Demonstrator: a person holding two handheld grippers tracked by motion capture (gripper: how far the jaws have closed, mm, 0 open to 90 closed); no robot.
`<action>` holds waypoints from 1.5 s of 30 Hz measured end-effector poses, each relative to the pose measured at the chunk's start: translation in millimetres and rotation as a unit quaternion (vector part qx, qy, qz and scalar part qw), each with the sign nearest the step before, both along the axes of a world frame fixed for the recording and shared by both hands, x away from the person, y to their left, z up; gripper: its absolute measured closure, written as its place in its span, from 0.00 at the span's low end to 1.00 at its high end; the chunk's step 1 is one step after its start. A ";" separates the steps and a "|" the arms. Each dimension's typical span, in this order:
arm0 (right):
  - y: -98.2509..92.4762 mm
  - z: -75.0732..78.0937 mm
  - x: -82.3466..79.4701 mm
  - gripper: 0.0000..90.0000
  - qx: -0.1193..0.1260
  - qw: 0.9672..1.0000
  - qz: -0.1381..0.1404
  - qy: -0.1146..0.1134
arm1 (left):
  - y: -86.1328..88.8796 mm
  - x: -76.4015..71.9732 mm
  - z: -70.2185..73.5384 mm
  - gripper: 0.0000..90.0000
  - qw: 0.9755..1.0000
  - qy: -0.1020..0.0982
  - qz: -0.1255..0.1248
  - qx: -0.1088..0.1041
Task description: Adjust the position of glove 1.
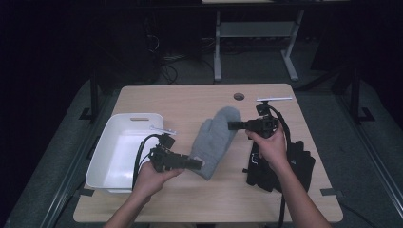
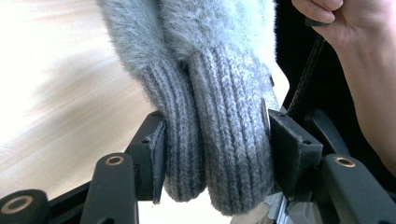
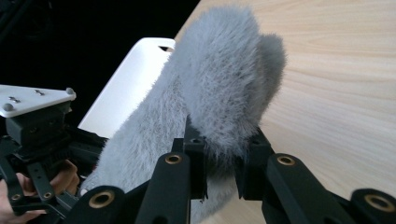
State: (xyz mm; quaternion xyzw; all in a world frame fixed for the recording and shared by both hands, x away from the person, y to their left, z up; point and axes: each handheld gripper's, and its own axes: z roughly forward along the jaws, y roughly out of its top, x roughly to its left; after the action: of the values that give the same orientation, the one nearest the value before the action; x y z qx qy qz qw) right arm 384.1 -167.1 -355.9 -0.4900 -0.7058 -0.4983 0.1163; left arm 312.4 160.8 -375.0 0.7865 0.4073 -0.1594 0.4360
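A pair of grey fuzzy mittens hangs a little above the wooden table, stretched between my two grippers. My left gripper is shut on the two ribbed knit cuffs, which lie side by side with a pad pressing on each flank. My right gripper is shut on the fluffy fingertip end, and the fur bulges out over its jaws. In the right gripper view the left gripper's body and its grey plate sit at the lower left.
A white plastic bin stands on the table's left side, beside the left hand; its wall shows behind the mittens. Black gloves lie at the right edge under the right forearm. A round cable hole is at the far edge.
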 end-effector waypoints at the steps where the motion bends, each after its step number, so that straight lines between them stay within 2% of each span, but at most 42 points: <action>1: 1.3 1.5 0.9 0.85 0.004 1.000 -0.001 0.001 | 1.4 0.1 1.4 0.49 1.000 -0.001 0.001 -0.001; 19: 32.2 31.4 21.8 0.85 0.015 0.999 0.029 0.003 | 31.8 2.1 22.8 0.48 0.999 -0.021 0.028 -0.012; 27: 48.1 37.5 27.4 0.85 0.017 0.999 0.040 0.004 | 47.8 0.7 28.0 0.48 0.999 -0.023 0.046 -0.016; 30: 52.0 39.0 28.8 0.85 0.018 0.999 0.041 0.002 | 52.3 0.6 29.7 0.48 0.999 -0.026 0.045 -0.015; 36: 63.6 46.0 33.8 0.85 0.018 0.999 0.051 0.004 | 62.4 -1.5 34.5 0.48 0.998 -0.029 0.057 -0.025; 45: 84.7 56.0 39.9 0.85 0.016 0.998 0.066 -0.004 | 78.3 -3.8 38.9 0.48 0.997 -0.036 0.067 -0.024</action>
State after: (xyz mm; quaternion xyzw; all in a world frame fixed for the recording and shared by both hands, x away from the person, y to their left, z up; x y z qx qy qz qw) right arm 424.0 -82.4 -299.9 -0.4382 -0.7288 -0.5031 0.1538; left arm 308.6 239.0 -336.1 0.7517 0.4392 -0.1112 0.4792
